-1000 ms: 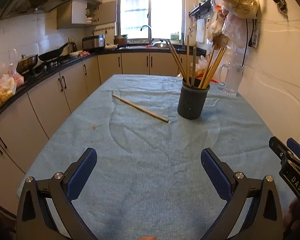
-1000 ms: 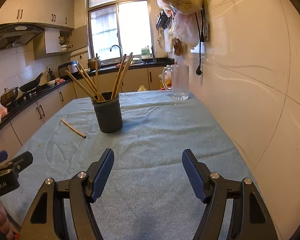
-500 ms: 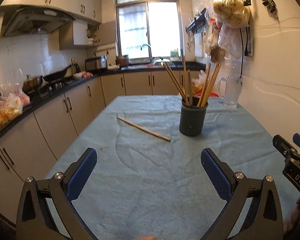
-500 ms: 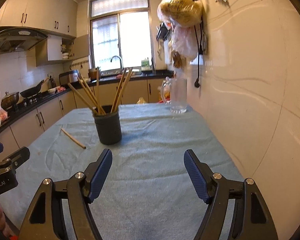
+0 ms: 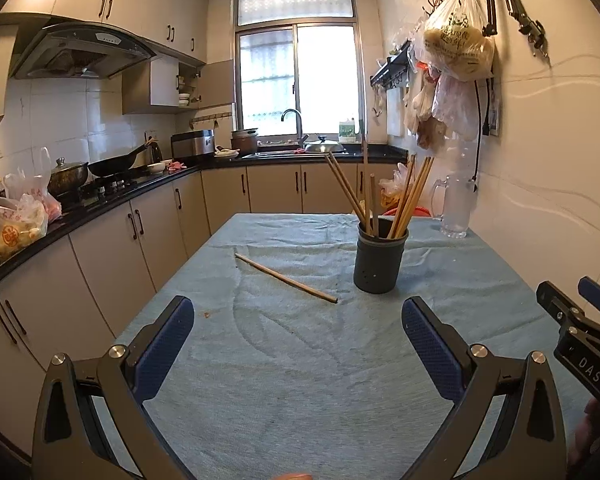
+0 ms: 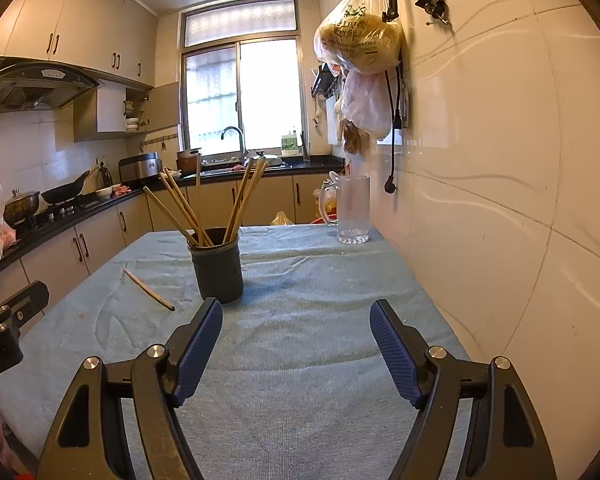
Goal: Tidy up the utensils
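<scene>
A dark grey utensil holder (image 5: pixel 381 258) stands on the light blue table cloth (image 5: pixel 300 360) and holds several wooden chopsticks (image 5: pixel 410 196). One loose chopstick (image 5: pixel 286 278) lies flat on the cloth to the holder's left. The holder (image 6: pixel 217 266) and the loose chopstick (image 6: pixel 148 289) also show in the right wrist view. My left gripper (image 5: pixel 298 344) is open and empty, near the table's front edge, well short of the chopstick. My right gripper (image 6: pixel 296 348) is open and empty, to the right of the holder and nearer than it.
A glass mug (image 5: pixel 456 210) stands at the table's far right by the tiled wall (image 6: pixel 500 200). Plastic bags (image 6: pixel 360 44) hang from wall hooks above. A counter with stove, wok (image 5: pixel 116 164) and pot runs along the left; the sink (image 5: pixel 296 152) is under the window.
Both grippers have tilted up and pulled back a little, so the table sits lower in both views. Both stay open and empty. The holder and loose chopstick have not moved.
</scene>
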Demonstrator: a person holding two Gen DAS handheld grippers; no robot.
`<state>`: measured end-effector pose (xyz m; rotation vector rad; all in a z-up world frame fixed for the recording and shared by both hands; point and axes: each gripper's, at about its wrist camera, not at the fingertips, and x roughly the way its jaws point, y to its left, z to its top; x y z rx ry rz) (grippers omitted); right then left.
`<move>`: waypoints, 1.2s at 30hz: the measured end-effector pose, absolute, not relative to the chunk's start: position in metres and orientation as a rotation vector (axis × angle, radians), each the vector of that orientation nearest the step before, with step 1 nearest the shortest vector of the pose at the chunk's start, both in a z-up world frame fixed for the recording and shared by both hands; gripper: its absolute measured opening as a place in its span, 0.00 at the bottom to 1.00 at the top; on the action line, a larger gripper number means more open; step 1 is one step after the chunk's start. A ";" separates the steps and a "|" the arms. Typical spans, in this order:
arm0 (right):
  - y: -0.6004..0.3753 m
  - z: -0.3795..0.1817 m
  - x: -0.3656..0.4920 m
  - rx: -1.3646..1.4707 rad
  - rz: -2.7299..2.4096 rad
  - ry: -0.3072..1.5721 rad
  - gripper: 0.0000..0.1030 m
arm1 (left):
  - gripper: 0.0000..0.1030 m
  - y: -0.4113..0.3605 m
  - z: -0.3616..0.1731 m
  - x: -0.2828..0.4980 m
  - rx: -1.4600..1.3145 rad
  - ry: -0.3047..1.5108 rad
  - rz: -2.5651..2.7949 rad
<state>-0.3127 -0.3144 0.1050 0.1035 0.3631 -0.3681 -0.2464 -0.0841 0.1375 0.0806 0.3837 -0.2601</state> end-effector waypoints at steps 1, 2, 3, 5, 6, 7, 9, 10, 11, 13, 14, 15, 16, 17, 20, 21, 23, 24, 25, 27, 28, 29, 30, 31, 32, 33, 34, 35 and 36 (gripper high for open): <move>-0.315 0.105 -0.313 0.103 -0.369 0.362 0.78 | 1.00 -0.083 0.139 -0.248 0.077 0.380 -0.263; -0.314 0.106 -0.314 0.101 -0.369 0.359 0.78 | 1.00 -0.083 0.139 -0.249 0.075 0.378 -0.263; -0.314 0.106 -0.314 0.099 -0.369 0.357 0.78 | 1.00 -0.083 0.140 -0.250 0.073 0.377 -0.264; -0.313 0.107 -0.315 0.095 -0.369 0.354 0.79 | 1.00 -0.082 0.141 -0.251 0.072 0.376 -0.267; -0.313 0.107 -0.315 0.092 -0.368 0.354 0.79 | 1.00 -0.082 0.141 -0.251 0.069 0.378 -0.269; -0.312 0.107 -0.315 0.090 -0.366 0.353 0.79 | 1.00 -0.081 0.142 -0.252 0.065 0.381 -0.272; -0.312 0.107 -0.315 0.087 -0.364 0.355 0.79 | 1.00 -0.080 0.142 -0.251 0.057 0.389 -0.278; -0.312 0.106 -0.316 0.087 -0.363 0.355 0.80 | 1.00 -0.079 0.142 -0.251 0.056 0.392 -0.280; -0.311 0.107 -0.316 0.086 -0.362 0.355 0.80 | 1.00 -0.079 0.142 -0.251 0.055 0.395 -0.282; -0.311 0.107 -0.316 0.082 -0.362 0.356 0.80 | 1.00 -0.079 0.142 -0.251 0.048 0.402 -0.294; -0.311 0.106 -0.316 0.081 -0.361 0.356 0.80 | 1.00 -0.079 0.142 -0.251 0.044 0.407 -0.301; -0.311 0.106 -0.316 0.080 -0.360 0.356 0.80 | 1.00 -0.079 0.142 -0.251 0.041 0.414 -0.309; -0.310 0.106 -0.316 0.079 -0.360 0.357 0.80 | 1.00 -0.080 0.142 -0.250 0.040 0.419 -0.315; -0.310 0.106 -0.316 0.078 -0.360 0.358 0.80 | 1.00 -0.081 0.141 -0.250 0.043 0.425 -0.319; -0.311 0.106 -0.315 0.080 -0.360 0.363 0.81 | 1.00 -0.083 0.138 -0.248 0.054 0.441 -0.324; -0.311 0.105 -0.316 0.080 -0.360 0.364 0.81 | 1.00 -0.084 0.138 -0.248 0.053 0.447 -0.327; -0.311 0.104 -0.316 0.082 -0.362 0.367 0.81 | 1.00 -0.084 0.136 -0.246 0.046 0.462 -0.332; -0.312 0.104 -0.316 0.084 -0.363 0.368 0.81 | 1.00 -0.084 0.136 -0.244 0.044 0.469 -0.333; -0.312 0.104 -0.316 0.085 -0.364 0.369 0.81 | 1.00 -0.085 0.135 -0.243 0.043 0.478 -0.334; -0.314 0.104 -0.316 0.087 -0.364 0.372 0.81 | 1.00 -0.085 0.134 -0.241 0.040 0.490 -0.337; -0.314 0.103 -0.315 0.088 -0.364 0.374 0.81 | 1.00 -0.085 0.133 -0.239 0.039 0.497 -0.340; -0.314 0.103 -0.315 0.088 -0.365 0.375 0.81 | 1.00 -0.086 0.133 -0.237 0.041 0.506 -0.341; -0.315 0.102 -0.315 0.088 -0.365 0.379 0.81 | 1.00 -0.088 0.133 -0.235 0.044 0.513 -0.342; -0.315 0.102 -0.313 0.089 -0.364 0.383 0.81 | 1.00 -0.089 0.133 -0.234 0.045 0.517 -0.344; -0.315 0.101 -0.313 0.089 -0.363 0.385 0.81 | 1.00 -0.090 0.133 -0.232 0.046 0.522 -0.348; -0.316 0.101 -0.312 0.089 -0.362 0.388 0.81 | 1.00 -0.091 0.133 -0.230 0.046 0.525 -0.350; -0.317 0.101 -0.311 0.088 -0.362 0.390 0.81 | 1.00 -0.093 0.132 -0.228 0.047 0.532 -0.355; -0.319 0.101 -0.310 0.087 -0.362 0.392 0.81 | 1.00 -0.094 0.133 -0.227 0.048 0.536 -0.360; -0.320 0.101 -0.309 0.086 -0.362 0.394 0.81 | 1.00 -0.095 0.133 -0.225 0.048 0.540 -0.364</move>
